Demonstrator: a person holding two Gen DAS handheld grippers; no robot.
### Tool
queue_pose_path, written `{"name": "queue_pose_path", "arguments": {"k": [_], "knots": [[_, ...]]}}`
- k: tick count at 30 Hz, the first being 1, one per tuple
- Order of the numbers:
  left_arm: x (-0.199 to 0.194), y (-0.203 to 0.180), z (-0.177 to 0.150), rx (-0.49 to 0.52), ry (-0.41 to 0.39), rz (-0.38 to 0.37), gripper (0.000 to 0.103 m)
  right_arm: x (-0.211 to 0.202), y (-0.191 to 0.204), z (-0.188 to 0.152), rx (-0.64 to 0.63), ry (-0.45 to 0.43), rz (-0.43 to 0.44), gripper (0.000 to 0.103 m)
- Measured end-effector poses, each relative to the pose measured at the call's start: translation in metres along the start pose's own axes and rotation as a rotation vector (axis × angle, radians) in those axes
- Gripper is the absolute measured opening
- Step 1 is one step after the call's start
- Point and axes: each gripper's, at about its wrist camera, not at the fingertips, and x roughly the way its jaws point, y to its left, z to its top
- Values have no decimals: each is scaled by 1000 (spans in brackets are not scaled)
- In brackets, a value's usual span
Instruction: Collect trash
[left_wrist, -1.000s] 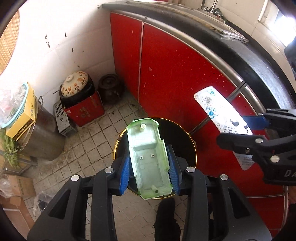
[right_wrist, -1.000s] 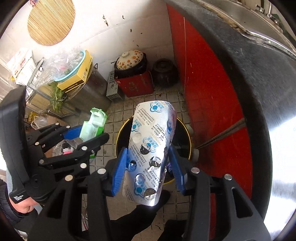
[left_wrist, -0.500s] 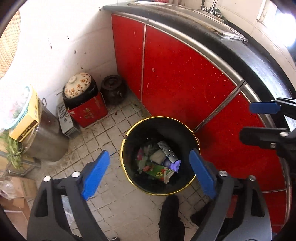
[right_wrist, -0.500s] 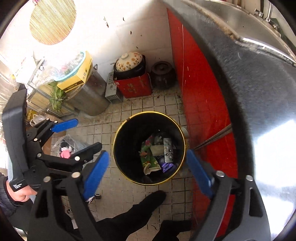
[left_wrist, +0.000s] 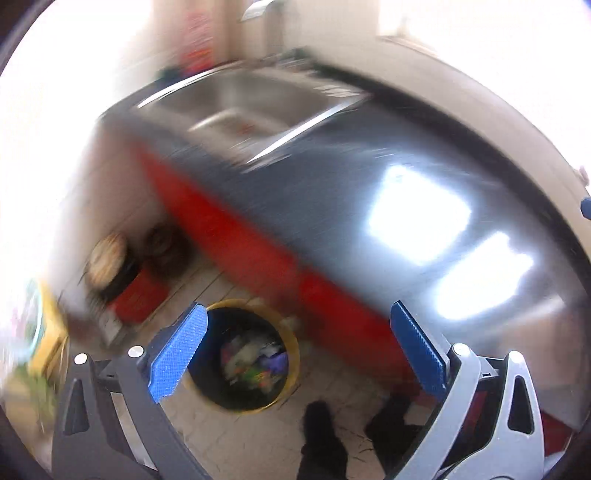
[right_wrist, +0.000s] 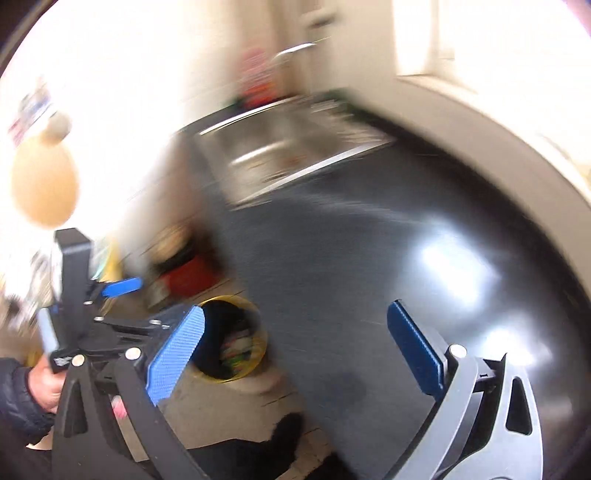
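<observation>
**Both hand-held grippers wide apart, nothing held; trash lay in the bin**

Both views heavily motion-blurred; fine detail lost.

Left hand-held gripper (left_wrist: 297, 350): blue pads (left_wrist: 179, 354) spread wide, nothing between them. Through the gap, at about 7 o'clock in the left wrist view, stood the bin (left_wrist: 288, 343), black inside with a yellow rim, on the tiled floor (left_wrist: 229, 432). Mixed trash (left_wrist: 253, 363) sat inside it, colours smeared; single items could not be told apart. Red cabinet front (left_wrist: 229, 229) ran just beside the bin at its 2 o'clock side, under a dark table (left_wrist: 332, 173) with a steel sink (left_wrist: 251, 99) set in at 12 o'clock. A dark shoe (left_wrist: 321, 428) showed at 6 o'clock.

Right hand-held gripper (right_wrist: 295, 350): jaws likewise splayed, empty. The bin (right_wrist: 258, 317) appeared between its pads toward 7 o'clock, trash (right_wrist: 236, 349) visible within. The left gripper's body showed at 8 o'clock in this view, gripped by a hand (right_wrist: 40, 384) in a dark sleeve. Table (right_wrist: 369, 258) filled the centre and right, with bright glare patches.
</observation>
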Motion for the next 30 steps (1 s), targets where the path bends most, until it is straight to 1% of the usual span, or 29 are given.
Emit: {"name": "queue_pose_path", "arguments": {"k": [2, 5, 6, 7, 9, 11, 15, 19, 21, 25, 30], "knots": [[-5, -51, 22, 118, -25, -79, 96, -33, -48, -15, 102, -34, -130, 96], [-16, -126, 49, 292, -49, -186, 96, -77, -107, -43, 267, -68, -289, 96], [-20, -148, 55, 338, -58, -218, 96, -88, -122, -52, 313, -72, -329, 96], [-26, -173, 60, 387, -71, -253, 96, -102, -140, -63, 370, -72, -389, 96], [-34, -215, 66, 461, -85, -296, 96, -118, -164, -79, 452, -78, -458, 96], [-38, -249, 68, 502, -89, -315, 96, -131, -183, -95, 525, -80, -512, 96], [-43, -299, 68, 555, -74, -341, 96, -153, -210, -116, 618, -92, -554, 96], [-43, -324, 67, 598, -69, -350, 96, -160, -229, -128, 644, -86, -566, 96], [-43, -334, 67, 607, -67, -347, 96, -161, -229, -133, 653, -83, -568, 96], [-43, -343, 65, 616, -65, -336, 96, -158, -238, -135, 664, -79, -557, 96], [-41, -342, 68, 604, -65, -323, 96, -155, -249, -135, 672, -70, -541, 96]]}}
